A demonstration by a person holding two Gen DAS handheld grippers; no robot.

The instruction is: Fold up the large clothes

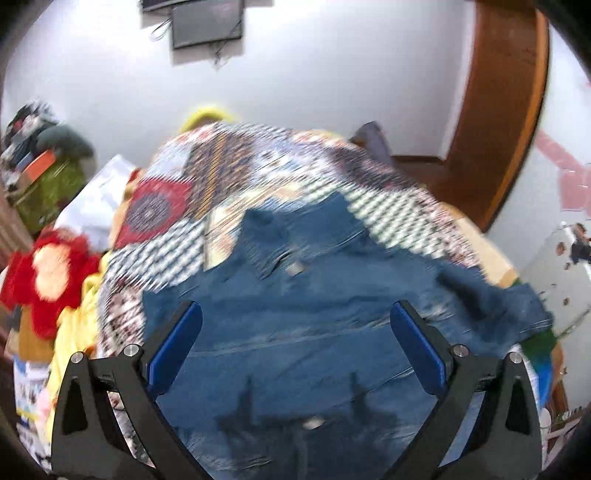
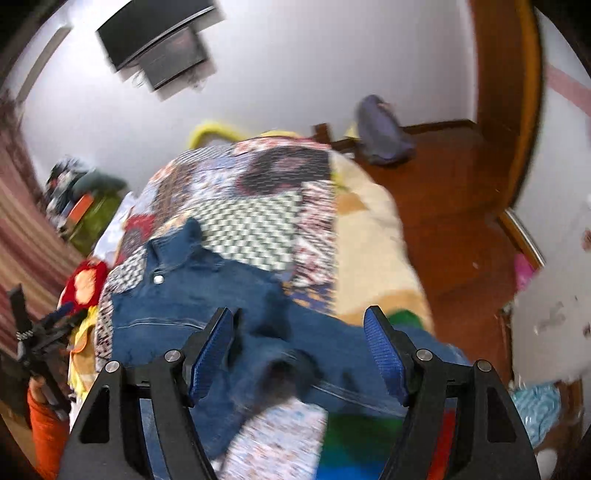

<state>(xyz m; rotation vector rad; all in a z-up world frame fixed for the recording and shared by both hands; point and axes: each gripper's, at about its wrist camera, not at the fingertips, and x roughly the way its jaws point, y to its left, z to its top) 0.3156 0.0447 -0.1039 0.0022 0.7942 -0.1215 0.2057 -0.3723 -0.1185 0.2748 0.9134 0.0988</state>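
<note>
- Left wrist view: my left gripper (image 1: 295, 325) has its jaws spread wide with nothing between the blue pads (image 1: 173, 347). It hangs above the denim garment (image 1: 295, 295), which lies spread across a patchwork quilt (image 1: 229, 177) on the bed. The picture is smeared, so I can't make out the seams clearly. A red plush toy (image 1: 48, 273) sits at the quilt's left edge, and a dark screen (image 1: 207, 27) hangs on the white wall behind.
- Right wrist view: my right gripper (image 2: 299, 347) also has its jaws standing apart, the pads clear of the cloth. The denim garment (image 2: 184, 295) lies below, its collar and a metal snap button (image 2: 159, 279) toward the far left, a rumpled part bunched under the fingers. The left gripper (image 2: 40, 343) shows at the left edge, held by a hand in an orange sleeve (image 2: 46, 432). A wooden floor (image 2: 454, 221) runs along the right of the bed.
</note>
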